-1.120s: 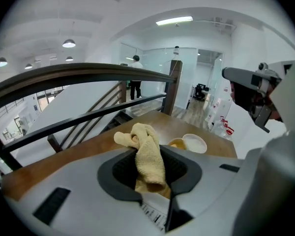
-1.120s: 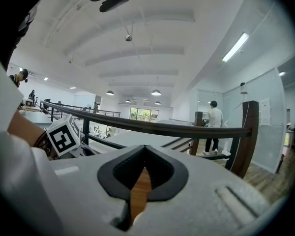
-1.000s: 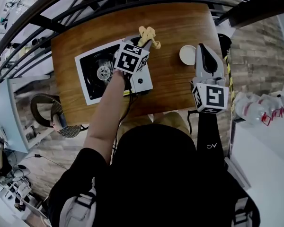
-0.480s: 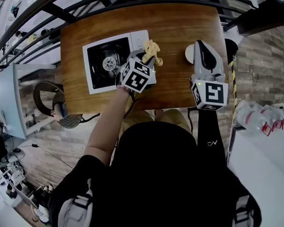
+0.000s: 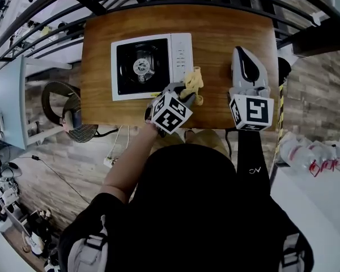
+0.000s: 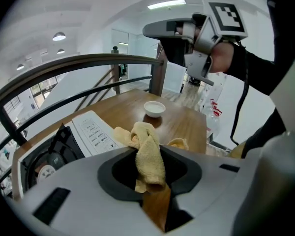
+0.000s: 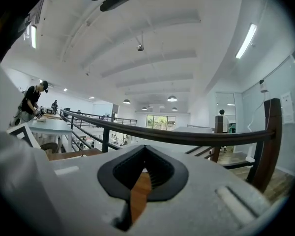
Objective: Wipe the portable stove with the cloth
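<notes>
Wooden and brown, the table [image 5: 215, 33] carries, by our count, one portable stove [image 5: 150, 66], one cloth [image 5: 194, 85] and one small white bowl [image 6: 154, 108], with two hand-held grippers above it. The stove sits on the table's left half, square to its edges: a white casing, a black square top with a round burner in the middle, and a pale strip of control markings down its right side. The cloth is pale yellow terry, bunched and twisted into a loose knot, with a fold hanging down and two ends sticking out past the jaws. The left gripper [image 5: 184, 93] has its jaws clamped on that cloth, holding it close to the table's near edge, just beside the stove's near right corner; from above we cannot quite tell whether the cloth touches the casing. In the left gripper view the bowl stands alone toward the table's far right corner, well apart from the stove. The right gripper [image 5: 245, 52] hangs over the table's right side with its jaws together and nothing between them, and it covers the bowl in the head view.
</notes>
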`<state>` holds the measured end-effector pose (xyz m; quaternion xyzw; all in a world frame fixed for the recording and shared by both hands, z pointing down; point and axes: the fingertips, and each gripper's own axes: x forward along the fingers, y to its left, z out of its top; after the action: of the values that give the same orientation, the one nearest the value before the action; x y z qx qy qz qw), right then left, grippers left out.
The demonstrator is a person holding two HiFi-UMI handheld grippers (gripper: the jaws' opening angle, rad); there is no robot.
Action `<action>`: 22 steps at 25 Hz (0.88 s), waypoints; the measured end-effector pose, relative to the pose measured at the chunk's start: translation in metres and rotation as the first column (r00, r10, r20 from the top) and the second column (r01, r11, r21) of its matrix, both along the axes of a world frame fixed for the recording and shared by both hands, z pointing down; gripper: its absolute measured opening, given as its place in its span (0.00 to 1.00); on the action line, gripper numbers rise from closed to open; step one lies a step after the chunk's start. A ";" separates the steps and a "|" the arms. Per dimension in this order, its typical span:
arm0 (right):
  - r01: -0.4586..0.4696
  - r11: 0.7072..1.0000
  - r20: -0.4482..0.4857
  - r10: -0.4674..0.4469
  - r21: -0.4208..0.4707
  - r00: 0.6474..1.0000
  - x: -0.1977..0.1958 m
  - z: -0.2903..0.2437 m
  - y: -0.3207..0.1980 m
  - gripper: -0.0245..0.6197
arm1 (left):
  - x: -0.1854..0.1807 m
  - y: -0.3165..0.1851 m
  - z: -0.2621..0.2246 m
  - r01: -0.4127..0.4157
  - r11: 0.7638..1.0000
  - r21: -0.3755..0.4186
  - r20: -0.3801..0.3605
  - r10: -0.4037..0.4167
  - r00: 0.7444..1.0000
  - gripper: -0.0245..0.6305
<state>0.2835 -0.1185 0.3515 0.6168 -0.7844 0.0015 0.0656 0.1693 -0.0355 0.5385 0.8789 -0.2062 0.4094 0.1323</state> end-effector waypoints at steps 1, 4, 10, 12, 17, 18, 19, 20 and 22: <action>0.004 1.000 -0.001 -0.004 0.001 1.000 -0.001 -0.001 0.000 0.04 | -0.001 0.007 0.001 -0.003 1.000 -0.010 -0.004 0.003 1.000 0.19; 0.007 1.000 -0.002 -0.007 0.001 1.000 -0.003 -0.001 0.000 0.04 | -0.004 0.014 0.001 0.001 1.000 -0.020 -0.015 -0.002 1.000 0.19; 0.009 1.000 -0.010 -0.009 0.025 1.000 -0.021 -0.015 -0.006 0.04 | -0.018 -0.022 -0.053 0.093 0.986 0.138 -0.164 -0.070 0.984 0.19; 0.008 0.999 -0.010 -0.008 0.038 1.000 -0.030 -0.022 -0.009 0.04 | -0.032 -0.042 -0.085 0.165 0.946 0.279 -0.209 -0.108 0.972 0.19; -0.008 0.997 -0.006 0.008 0.073 1.000 -0.061 -0.040 -0.019 0.04 | -0.078 -0.084 -0.164 0.336 0.783 0.523 -0.330 -0.177 0.927 0.19; -0.006 0.997 -0.008 0.006 0.081 1.000 -0.069 -0.043 -0.021 0.04 | -0.088 -0.091 -0.177 0.362 0.758 0.543 -0.354 -0.184 0.917 0.19; -0.001 0.996 -0.011 0.002 0.088 1.000 -0.078 -0.047 -0.023 0.04 | -0.100 -0.098 -0.188 0.383 0.732 0.563 -0.371 -0.190 0.909 0.19; 0.005 0.996 -0.013 -0.004 0.094 1.000 -0.087 -0.050 -0.025 0.04 | -0.112 -0.105 -0.199 0.401 0.706 0.583 -0.385 -0.195 0.902 0.19; 0.014 0.994 -0.010 -0.013 0.105 1.000 -0.103 -0.055 -0.028 0.04 | -0.134 -0.118 -0.220 0.435 0.659 0.613 -0.414 -0.202 0.888 0.19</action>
<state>0.1801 -0.1464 0.2961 0.6143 -0.7871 -0.0431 0.0369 0.0352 -0.1534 0.3185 0.8654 -0.4729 0.1292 -0.1041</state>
